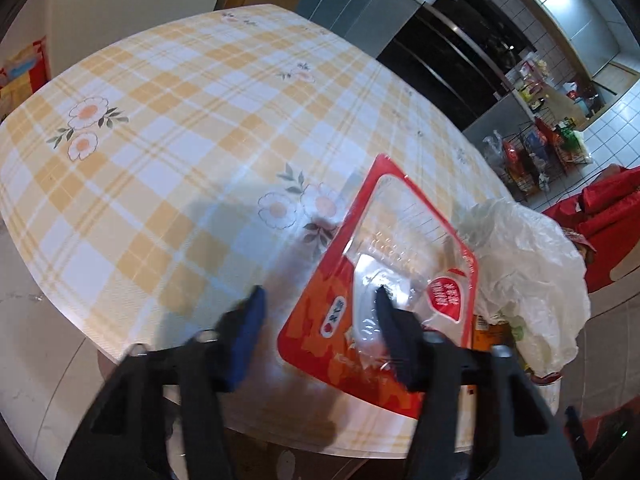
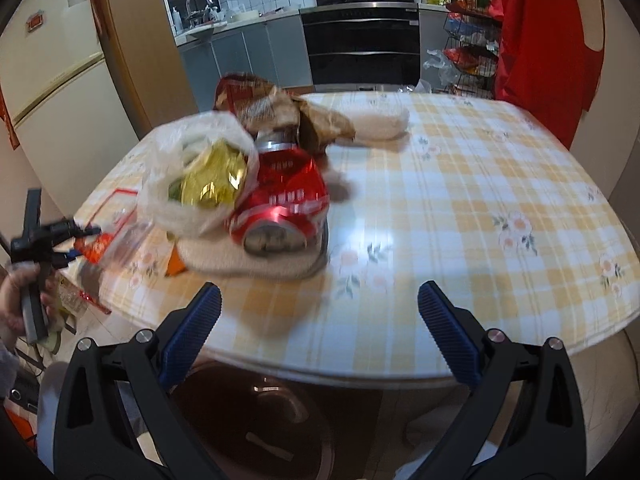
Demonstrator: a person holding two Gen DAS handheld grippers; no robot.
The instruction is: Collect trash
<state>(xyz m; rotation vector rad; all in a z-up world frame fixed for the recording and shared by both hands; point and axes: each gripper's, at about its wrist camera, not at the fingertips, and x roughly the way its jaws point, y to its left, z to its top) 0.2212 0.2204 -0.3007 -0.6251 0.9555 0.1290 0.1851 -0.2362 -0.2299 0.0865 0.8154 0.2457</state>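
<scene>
In the left wrist view my left gripper (image 1: 318,326) is open over the table's near edge. A red-and-clear plastic package (image 1: 384,280) lies between its fingers, with the right finger over its clear window; it also shows in the right wrist view (image 2: 108,240). A crumpled white plastic bag (image 1: 528,272) lies just right of it. In the right wrist view my right gripper (image 2: 320,320) is open and empty at the table edge. Ahead of it lies a pile: a crushed red can (image 2: 280,204), a white bag with gold foil (image 2: 200,176), brown paper wrappers (image 2: 280,116) and a white paper bowl (image 2: 256,260).
The round table (image 2: 460,208) has a yellow plaid flowered cloth. A dark bin (image 2: 256,412) stands on the floor below its near edge. A red cloth (image 2: 544,40) hangs at the right, wire racks and an oven stand behind, a fridge (image 2: 52,76) at the left.
</scene>
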